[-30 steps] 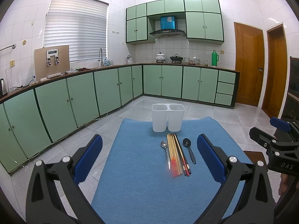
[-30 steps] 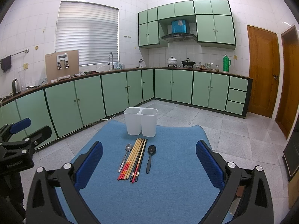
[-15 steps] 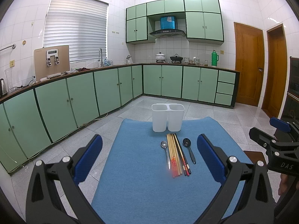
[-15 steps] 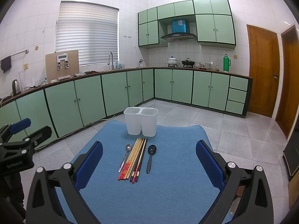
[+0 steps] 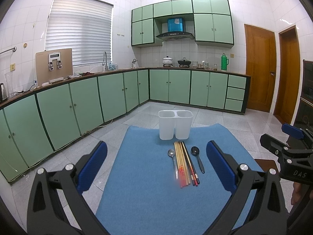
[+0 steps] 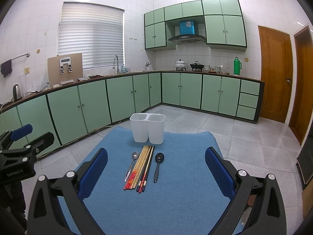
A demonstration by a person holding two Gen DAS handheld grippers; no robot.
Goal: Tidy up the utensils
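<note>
1. Kitchen w/ green cabinets; blue mat on desk.
2. White 2-bin holder at mat's far edge.
3. Chopsticks mid-mat, betw. metal spoon & black spoon.
4. Left tool & right tool: both wide apart, holding nothing.

Chopsticks btwn metal spoon & black spoon, before white holder.

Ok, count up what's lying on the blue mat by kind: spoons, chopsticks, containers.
Spoons: 2 (metal spoon, black spoon)
Chopsticks: 1 bundle, sticks too tightly packed to count
Two-compartment white holder: 1
Total: 4
</note>
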